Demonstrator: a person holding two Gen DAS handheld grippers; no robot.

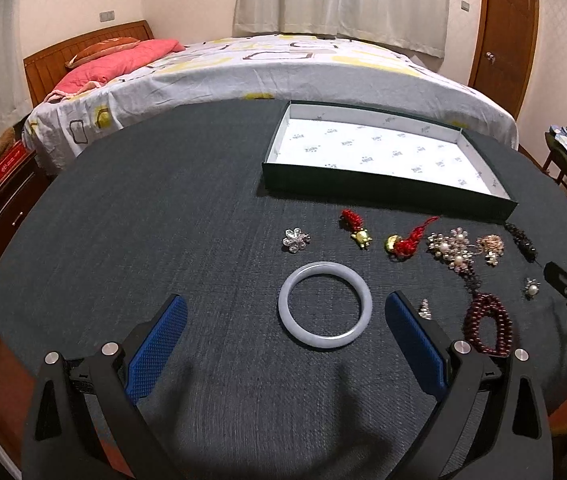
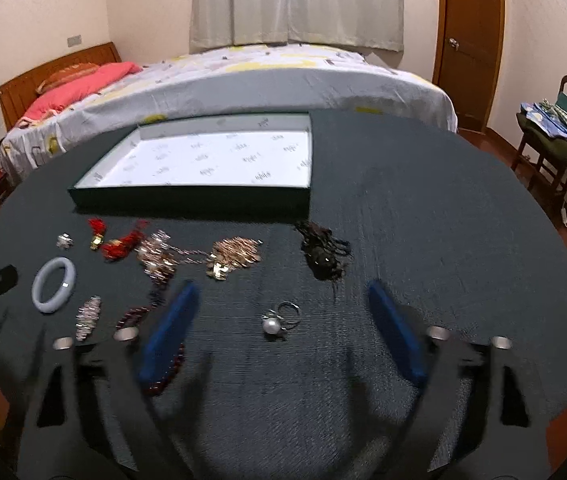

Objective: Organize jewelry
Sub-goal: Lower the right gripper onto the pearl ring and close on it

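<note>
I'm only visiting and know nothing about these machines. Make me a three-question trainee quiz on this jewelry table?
1. True or false: the shallow dark-green box with white lining already holds jewelry.
2. Which piece lies ahead between the left tongs? A) pale round jade-like bangle B) black beaded piece
3. Fill in: the silver ring with a white pearl lies ahead of the ____ tongs.

Key: 1 false; 2 A; 3 right.

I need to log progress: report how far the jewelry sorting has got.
Done: nothing; the white-lined dark green tray holds no jewelry. In hand: nothing; left claw open before the pale jade bangle, right claw open around the pearl ring. Left: every piece.
</note>
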